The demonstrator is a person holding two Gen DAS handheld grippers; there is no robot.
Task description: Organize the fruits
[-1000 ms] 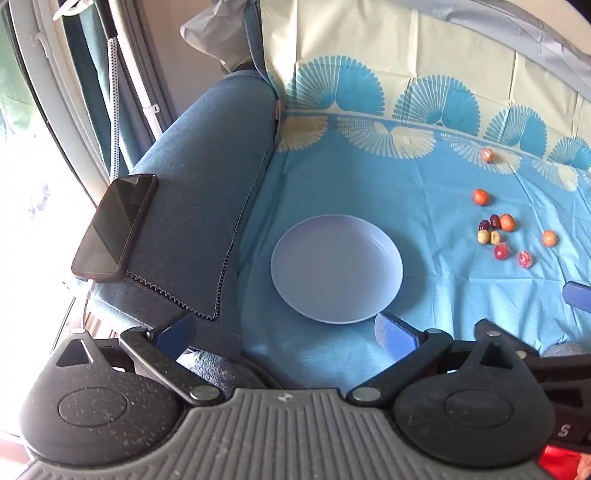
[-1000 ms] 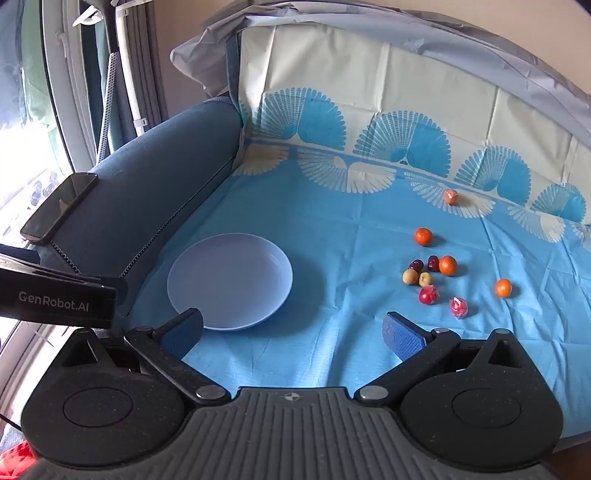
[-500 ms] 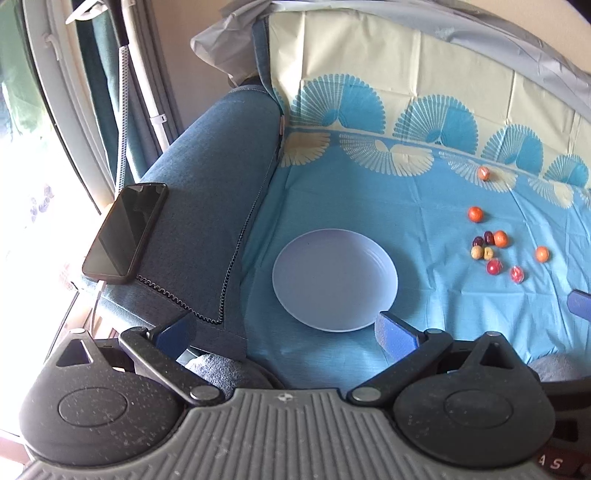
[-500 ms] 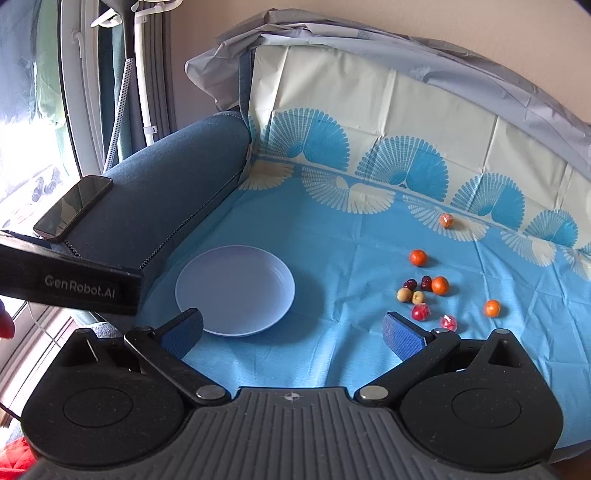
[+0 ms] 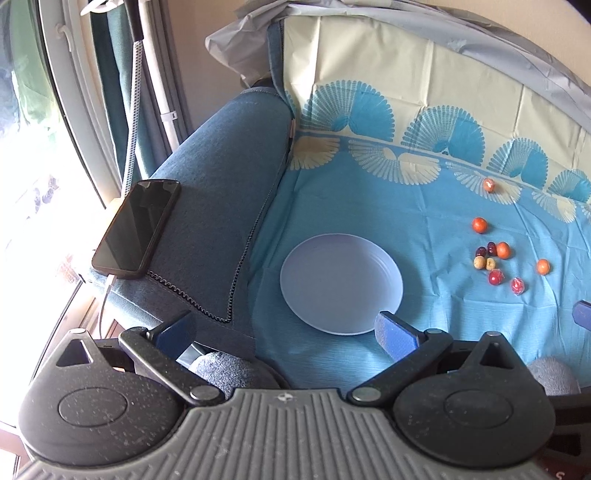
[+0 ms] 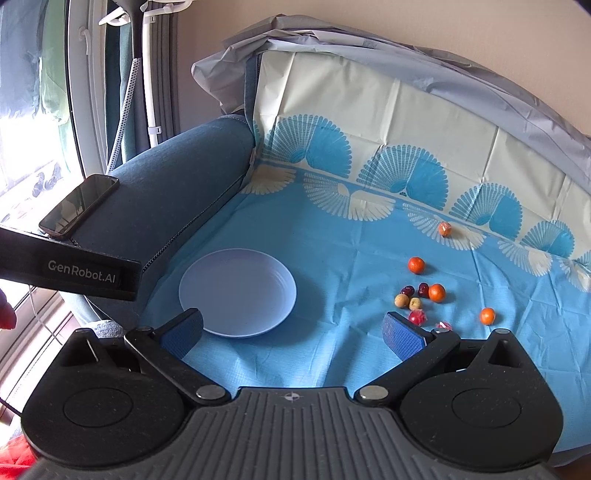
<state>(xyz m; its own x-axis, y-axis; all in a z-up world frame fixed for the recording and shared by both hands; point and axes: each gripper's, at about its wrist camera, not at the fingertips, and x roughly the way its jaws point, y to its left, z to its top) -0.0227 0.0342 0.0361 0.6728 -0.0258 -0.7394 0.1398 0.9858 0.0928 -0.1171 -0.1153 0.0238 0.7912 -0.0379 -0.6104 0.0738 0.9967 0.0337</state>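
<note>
While your left gripper (image 5: 284,328) and right gripper (image 6: 293,326) are hanging wide apart, gripping nothing, the small round fruits (image 6: 421,291) are lying on the blue cloth (image 6: 332,266), right of the smooth round plate (image 6: 237,292).

1. A blue sofa armrest (image 5: 221,177) is carrying a dark phone (image 5: 136,229).
2. Daylight is pouring through the window (image 6: 33,110) at left.
3. A blue fan-patterned cloth (image 6: 332,240) is draping the seat under a beige wall (image 6: 443,29).
</note>
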